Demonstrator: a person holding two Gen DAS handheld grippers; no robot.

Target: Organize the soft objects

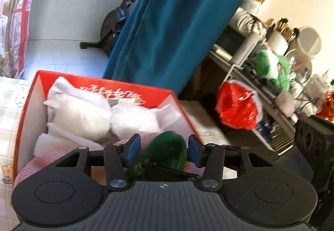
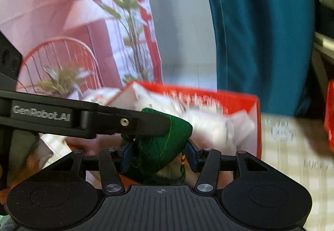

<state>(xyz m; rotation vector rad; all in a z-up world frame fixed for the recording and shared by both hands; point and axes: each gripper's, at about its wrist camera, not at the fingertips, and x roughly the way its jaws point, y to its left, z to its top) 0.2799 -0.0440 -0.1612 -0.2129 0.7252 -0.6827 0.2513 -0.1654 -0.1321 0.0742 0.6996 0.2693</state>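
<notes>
A dark green soft bundle (image 1: 167, 147), like wound yarn with loose threads, sits between the blue pads (image 1: 133, 148) of my left gripper (image 1: 163, 148), which is shut on it. The right wrist view shows the same green bundle (image 2: 162, 147) clamped in my right gripper (image 2: 159, 155), while a black finger of the left gripper (image 2: 146, 122) presses on its upper left. Both grippers hold it over the near end of a red cardboard box (image 1: 146, 93). The box holds white soft bundles (image 1: 83, 114) and a pink ribbed cloth (image 1: 43, 160).
The box stands on a checked tablecloth (image 2: 292, 158). Behind it hangs a teal curtain (image 1: 171, 22). An exercise bike (image 1: 112, 24) stands on the floor. A cluttered shelf (image 1: 277, 76) at the right carries a red bag (image 1: 238, 103) and a green plush. A black speaker (image 1: 313, 137) is close by.
</notes>
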